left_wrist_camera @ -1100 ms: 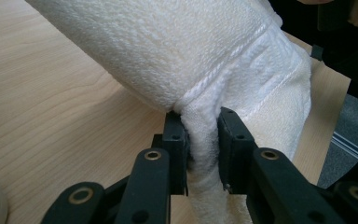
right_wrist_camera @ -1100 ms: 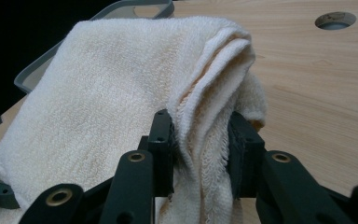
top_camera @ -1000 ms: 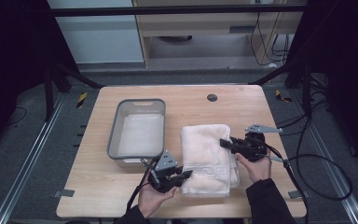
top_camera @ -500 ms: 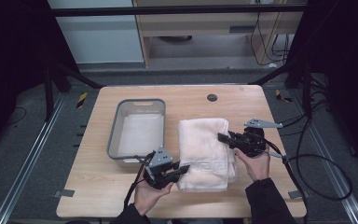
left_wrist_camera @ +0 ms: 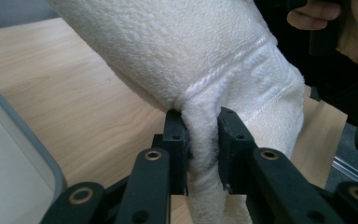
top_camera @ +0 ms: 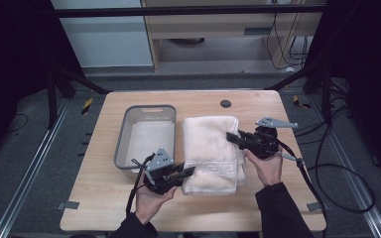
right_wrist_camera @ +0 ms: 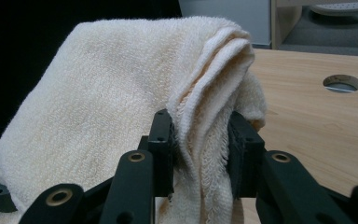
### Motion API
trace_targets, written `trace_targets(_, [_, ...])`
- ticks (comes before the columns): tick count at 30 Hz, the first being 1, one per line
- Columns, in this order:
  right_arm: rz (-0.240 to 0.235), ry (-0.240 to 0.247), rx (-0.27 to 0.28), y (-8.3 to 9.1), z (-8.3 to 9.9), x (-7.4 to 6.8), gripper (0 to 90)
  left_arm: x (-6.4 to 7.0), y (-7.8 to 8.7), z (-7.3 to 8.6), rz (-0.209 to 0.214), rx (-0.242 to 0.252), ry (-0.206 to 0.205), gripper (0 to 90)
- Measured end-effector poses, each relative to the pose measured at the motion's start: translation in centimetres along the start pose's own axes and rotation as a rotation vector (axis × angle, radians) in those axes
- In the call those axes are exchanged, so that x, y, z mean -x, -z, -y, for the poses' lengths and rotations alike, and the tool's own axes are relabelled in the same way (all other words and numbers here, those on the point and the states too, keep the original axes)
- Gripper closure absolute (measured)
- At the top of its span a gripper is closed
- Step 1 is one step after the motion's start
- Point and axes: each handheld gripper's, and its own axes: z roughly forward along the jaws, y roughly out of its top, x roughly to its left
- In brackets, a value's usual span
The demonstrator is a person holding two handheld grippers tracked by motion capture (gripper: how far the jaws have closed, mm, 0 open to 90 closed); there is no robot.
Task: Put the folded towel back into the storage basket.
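Between both grippers' black jaws bunches a cream terry towel (top_camera: 212, 151).

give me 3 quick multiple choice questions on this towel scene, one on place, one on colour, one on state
1. Where is the grey tray relative to the towel?
A. to its left
B. to its right
C. on top of it

2. What colour is the towel?
A. blue
B. cream
C. red

3. What is the left hand-held gripper doing?
A. lying open on the table
B. clamped on the towel's edge
C. holding the tray

Answers: 1 A, the high view shows the tray left of the towel. 2 B, cream in every view. 3 B, towel fabric sits pinched between its jaws in the left gripper view.
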Motion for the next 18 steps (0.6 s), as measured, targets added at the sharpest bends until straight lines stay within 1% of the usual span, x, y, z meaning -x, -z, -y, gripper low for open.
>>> trace_targets(7, [-0.012,0.002,0.024,-0.2,-1.3,-0.8,67.0,-0.7,1.2,-0.8,-0.012,0.040,0.009,74.8])
trace_targets(10, [-0.013,0.013,0.033,-0.5,-2.1,-1.2,67.0,-1.1,1.9,-1.1,-0.026,0.058,0.009,74.8])
trace_targets(18, [-0.017,0.038,0.053,-1.5,-3.9,-2.5,67.0,-2.1,3.3,-1.7,-0.053,0.098,0.028,74.9])
